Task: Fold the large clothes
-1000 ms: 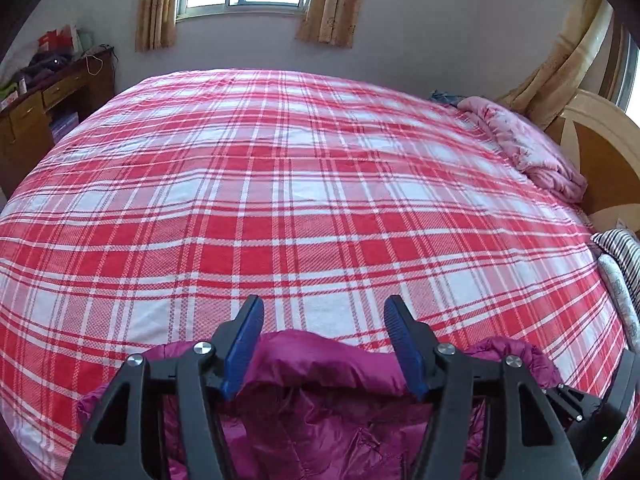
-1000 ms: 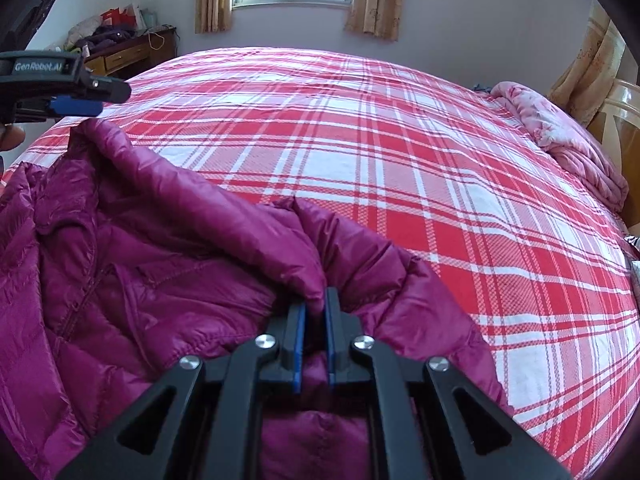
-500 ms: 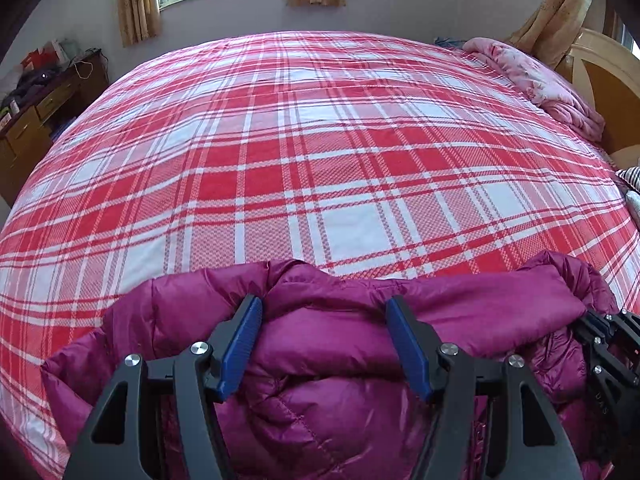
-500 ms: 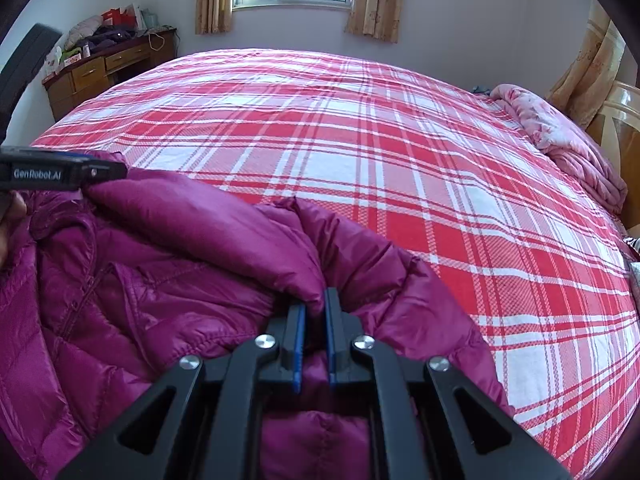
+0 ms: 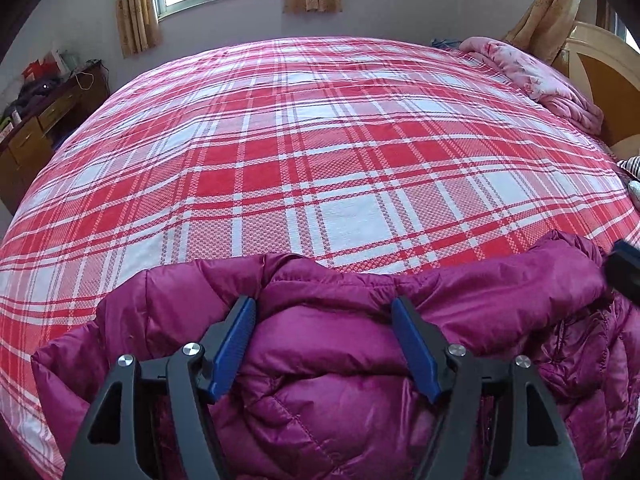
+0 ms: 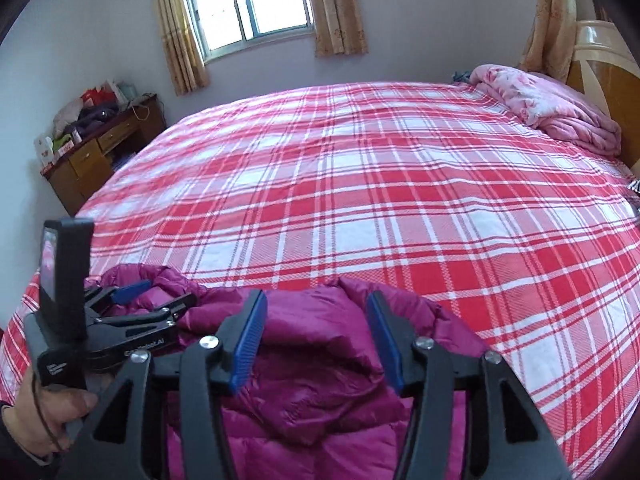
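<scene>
A magenta puffer jacket (image 5: 332, 364) lies bunched at the near edge of the bed with the red and white plaid cover (image 5: 320, 168). My left gripper (image 5: 323, 312) is open, its blue pads wide apart just above the jacket. My right gripper (image 6: 316, 306) is open too, over the jacket's right part (image 6: 316, 384), holding nothing. In the right wrist view the left gripper (image 6: 160, 294) shows at the left, held by a hand, with its jaws apart over the jacket. The near part of the jacket is hidden behind the grippers.
A crumpled pink quilt (image 5: 536, 80) lies at the far right by the wooden headboard (image 5: 608, 80). A wooden desk (image 6: 100, 148) with clutter stands left of the bed. A curtained window (image 6: 252, 4) is in the far wall. Striped fabric (image 5: 632, 168) lies at the right edge.
My right gripper has opened and let go of the jacket fold, then pulled back. My left gripper stays open and has dropped lower onto the jacket.
</scene>
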{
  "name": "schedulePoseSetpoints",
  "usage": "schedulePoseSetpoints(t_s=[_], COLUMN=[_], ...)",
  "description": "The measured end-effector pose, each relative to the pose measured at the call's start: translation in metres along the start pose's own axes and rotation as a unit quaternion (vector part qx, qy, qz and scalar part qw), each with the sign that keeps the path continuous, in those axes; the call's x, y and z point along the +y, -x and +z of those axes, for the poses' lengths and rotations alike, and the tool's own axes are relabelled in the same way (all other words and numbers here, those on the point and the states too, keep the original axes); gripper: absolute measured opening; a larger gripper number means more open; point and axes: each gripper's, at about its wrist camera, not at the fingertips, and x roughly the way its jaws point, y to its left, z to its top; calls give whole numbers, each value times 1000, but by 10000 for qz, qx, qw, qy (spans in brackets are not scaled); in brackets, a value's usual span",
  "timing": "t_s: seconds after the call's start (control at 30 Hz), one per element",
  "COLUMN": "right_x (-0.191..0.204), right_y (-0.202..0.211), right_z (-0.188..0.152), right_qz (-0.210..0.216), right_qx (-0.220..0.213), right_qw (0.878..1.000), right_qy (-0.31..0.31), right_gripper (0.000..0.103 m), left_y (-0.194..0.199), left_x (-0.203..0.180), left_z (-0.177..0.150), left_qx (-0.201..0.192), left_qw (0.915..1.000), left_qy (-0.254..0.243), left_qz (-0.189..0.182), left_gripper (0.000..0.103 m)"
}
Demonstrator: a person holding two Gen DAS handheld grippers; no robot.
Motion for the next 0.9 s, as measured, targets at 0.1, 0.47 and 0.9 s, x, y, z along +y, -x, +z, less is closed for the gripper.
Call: schedulePoseSetpoints(t_s=[0.1,0.47,0.9], right_x=[-3,-9,0], right_y=[-22,-22,-31], right_z=[-19,-31,-34], right_qz=[-126,-83,-351], right_qx=[259,112,238], right_qw=[9996,9999,9989], right_qy=[-2,23,208], right_gripper=[42,42,42], left_y=[18,2,-11], left_x=[9,-20,-25], left_z=[5,4,-8], left_qx=[-213,6,-126], left_qw=[9990,9998,9994], left_qy=[308,-167,-320], left_qz=[-251,-90,37], left_gripper=[71,77,88])
